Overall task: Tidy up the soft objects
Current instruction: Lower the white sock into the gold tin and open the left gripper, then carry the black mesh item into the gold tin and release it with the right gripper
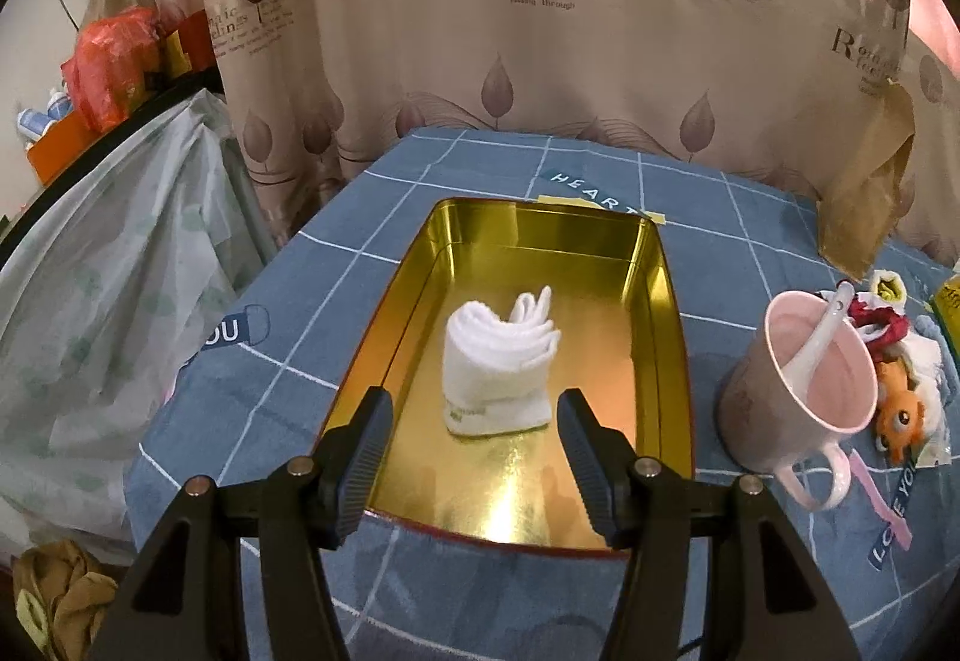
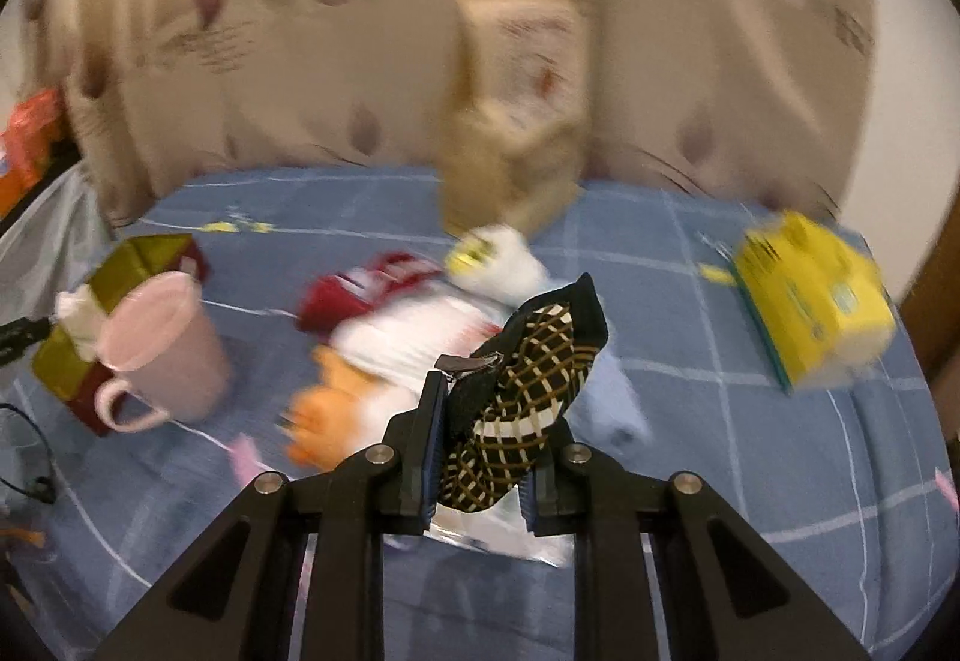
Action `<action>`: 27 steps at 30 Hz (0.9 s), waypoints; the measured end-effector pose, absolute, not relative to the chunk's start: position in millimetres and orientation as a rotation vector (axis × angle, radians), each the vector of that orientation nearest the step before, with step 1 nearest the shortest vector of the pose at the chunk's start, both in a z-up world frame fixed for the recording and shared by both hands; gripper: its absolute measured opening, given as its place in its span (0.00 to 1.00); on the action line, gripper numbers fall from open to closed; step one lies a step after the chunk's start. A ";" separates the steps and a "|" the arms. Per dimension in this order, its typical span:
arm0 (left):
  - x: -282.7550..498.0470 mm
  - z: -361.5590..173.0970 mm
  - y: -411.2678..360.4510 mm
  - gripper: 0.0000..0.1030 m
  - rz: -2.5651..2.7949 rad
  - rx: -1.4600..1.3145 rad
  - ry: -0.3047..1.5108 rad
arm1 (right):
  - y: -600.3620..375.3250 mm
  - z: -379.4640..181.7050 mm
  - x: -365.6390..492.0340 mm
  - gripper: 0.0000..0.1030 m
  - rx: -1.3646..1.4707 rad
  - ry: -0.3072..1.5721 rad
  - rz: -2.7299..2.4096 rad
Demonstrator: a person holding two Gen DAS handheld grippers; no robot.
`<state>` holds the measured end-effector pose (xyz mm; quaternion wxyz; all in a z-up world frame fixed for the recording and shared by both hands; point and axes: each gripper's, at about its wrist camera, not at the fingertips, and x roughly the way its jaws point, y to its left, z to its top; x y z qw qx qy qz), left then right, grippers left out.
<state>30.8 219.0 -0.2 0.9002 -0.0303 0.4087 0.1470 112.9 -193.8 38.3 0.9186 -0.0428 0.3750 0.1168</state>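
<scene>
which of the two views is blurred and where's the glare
Right wrist view: motion blur smears the curtain, yellow box and plush toys, while the right gripper and the checked sock it clamps stay sharp. Left wrist view: sharp overall, with glare on the gold tin floor near the open left gripper; fisheye bends the cloth's grid lines in both.

Your left hand-held gripper (image 1: 474, 457) points downward at a slant, its jaws standing wide apart with nothing between them. Your right hand-held gripper (image 2: 480, 457) is clamped on something, also tilted downward.
</scene>
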 end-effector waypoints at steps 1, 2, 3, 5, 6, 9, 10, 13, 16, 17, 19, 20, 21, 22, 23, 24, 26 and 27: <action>27.9 0.0 219.5 0.57 0.300 -0.066 0.843 | -182.6 42.8 113.7 0.18 -0.095 0.766 0.269; 25.7 0.8 220.0 0.57 0.298 -0.070 0.838 | -172.5 46.1 114.5 0.18 -0.100 0.763 0.292; 24.2 1.5 221.0 0.57 0.297 -0.075 0.833 | -162.0 48.8 115.3 0.18 -0.108 0.759 0.313; 22.4 3.1 222.2 0.57 0.297 -0.084 0.823 | -132.2 55.7 117.5 0.18 -0.141 0.748 0.372; 21.7 3.5 223.1 0.57 0.292 -0.093 0.819 | -118.8 57.6 117.9 0.18 -0.154 0.745 0.398; 20.1 2.7 225.3 0.57 0.290 -0.108 0.815 | -83.3 61.1 121.0 0.18 -0.170 0.745 0.471; 20.1 2.3 226.1 0.57 0.291 -0.113 0.815 | -66.4 62.2 123.0 0.18 -0.179 0.745 0.504; 19.3 1.7 230.4 0.57 0.308 -0.124 0.815 | -32.0 61.6 126.8 0.18 -0.204 0.746 0.566; 18.5 2.5 233.1 0.57 0.308 -0.142 0.808 | 8.4 56.6 135.3 0.18 -0.219 0.769 0.641; 18.1 2.8 234.6 0.57 0.310 -0.145 0.805 | 16.8 55.1 138.0 0.18 -0.221 0.777 0.658; 17.6 3.3 237.9 0.57 0.326 -0.148 0.800 | 39.3 48.5 146.4 0.18 -0.216 0.810 0.696; 17.3 3.5 239.7 0.57 0.329 -0.152 0.798 | 47.7 45.1 149.8 0.18 -0.217 0.825 0.712; 16.8 4.1 242.6 0.57 0.331 -0.163 0.794 | 56.7 41.4 154.4 0.18 -0.221 0.841 0.727; 15.9 4.5 244.6 0.57 0.334 -0.169 0.792 | 68.4 37.9 158.7 0.18 -0.230 0.856 0.738; 15.5 4.5 247.8 0.57 0.342 -0.178 0.793 | 80.8 34.0 163.5 0.18 -0.242 0.871 0.748; 15.1 4.6 250.4 0.57 0.345 -0.189 0.793 | 89.6 30.9 166.8 0.18 -0.251 0.881 0.756; 13.9 5.2 255.8 0.57 0.351 -0.206 0.791 | 110.1 25.2 173.6 0.18 -0.275 0.897 0.770; 13.8 5.6 258.1 0.57 0.357 -0.211 0.791 | 120.0 22.3 177.2 0.18 -0.284 0.906 0.779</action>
